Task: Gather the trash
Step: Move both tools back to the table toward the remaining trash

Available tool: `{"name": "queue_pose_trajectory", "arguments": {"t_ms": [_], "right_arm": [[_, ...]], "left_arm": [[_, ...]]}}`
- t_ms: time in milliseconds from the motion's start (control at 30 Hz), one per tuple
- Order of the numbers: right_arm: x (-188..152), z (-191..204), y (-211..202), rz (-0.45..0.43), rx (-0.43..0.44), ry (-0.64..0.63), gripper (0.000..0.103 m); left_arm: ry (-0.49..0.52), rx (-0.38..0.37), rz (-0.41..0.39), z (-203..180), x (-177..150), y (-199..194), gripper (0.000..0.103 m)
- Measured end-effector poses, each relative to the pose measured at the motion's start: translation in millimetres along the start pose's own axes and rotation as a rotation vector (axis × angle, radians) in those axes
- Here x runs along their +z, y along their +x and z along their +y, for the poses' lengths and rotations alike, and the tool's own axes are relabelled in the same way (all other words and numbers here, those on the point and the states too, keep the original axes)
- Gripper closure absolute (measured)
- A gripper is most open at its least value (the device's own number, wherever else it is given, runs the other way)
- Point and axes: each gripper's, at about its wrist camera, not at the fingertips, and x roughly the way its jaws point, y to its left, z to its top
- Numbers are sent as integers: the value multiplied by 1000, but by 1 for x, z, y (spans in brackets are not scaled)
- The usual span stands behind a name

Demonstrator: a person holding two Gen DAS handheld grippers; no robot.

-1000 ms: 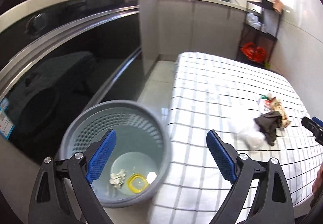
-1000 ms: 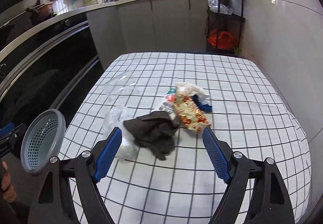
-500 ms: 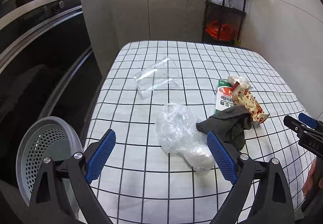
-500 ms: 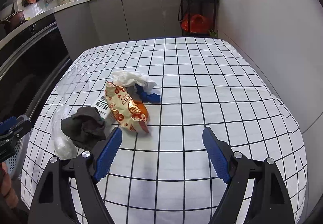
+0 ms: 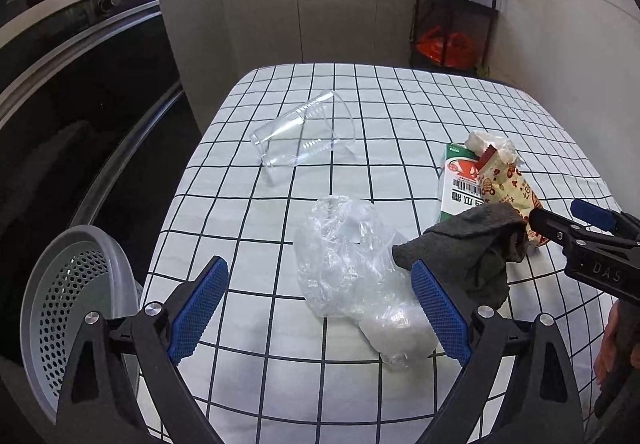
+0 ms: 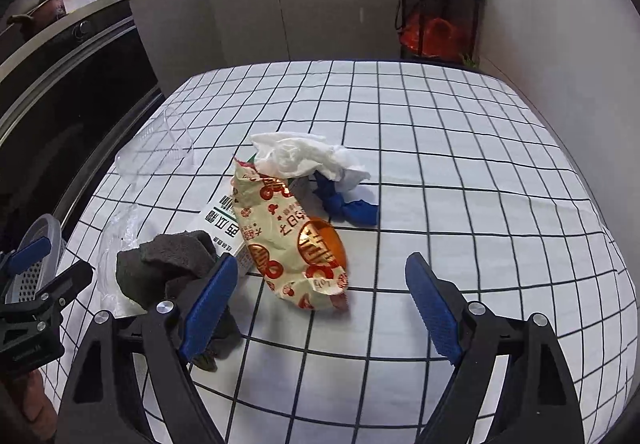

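On my checked desk (image 5: 360, 92) the trash lies in a loose cluster. A clear cup (image 5: 302, 134) lies on its side, apart from the rest. A crumpled clear bag (image 5: 352, 264) touches a dark grey rag (image 5: 476, 244). Beside the rag lies a flat green-and-white carton (image 5: 458, 180), with a red-patterned wrapper (image 6: 290, 232) over it. A white tissue (image 6: 304, 156) and a knotted blue scrap (image 6: 352, 206) lie behind. A grey perforated bin (image 5: 68, 304) stands off the desk's left edge.
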Motion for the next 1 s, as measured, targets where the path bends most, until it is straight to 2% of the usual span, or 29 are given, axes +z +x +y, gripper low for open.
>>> {"name": "queue_pose_trajectory", "arguments": {"t_ms": [167, 400, 467, 533, 567, 633, 733, 867, 1000], "right_arm": [[7, 11, 18, 22, -75, -38, 21], [5, 8, 37, 67, -95, -22, 21], [4, 11, 37, 66, -94, -31, 27], [3, 14, 37, 76, -85, -49, 50], [2, 16, 37, 84, -78, -53, 57], [-1, 17, 36, 93, -72, -53, 77], [-5, 16, 29, 84, -51, -37, 82], [-7, 10, 5, 44, -37, 13, 84], [-7, 3, -17, 3, -3, 67, 85]], "left_arm": [[-30, -3, 26, 5, -1, 7, 12], [-30, -14, 40, 10, -7, 6, 12], [-36, -23, 51, 12, -9, 6, 12], [-44, -30, 57, 14, -10, 5, 12], [-46, -33, 59, 14, -10, 4, 12], [-50, -43, 61, 14, -12, 2, 12], [-54, -54, 72, 12, -14, 2, 12], [-72, -85, 90, 9, -15, 1, 12], [-56, -85, 92, -1, -17, 2, 11]]}}
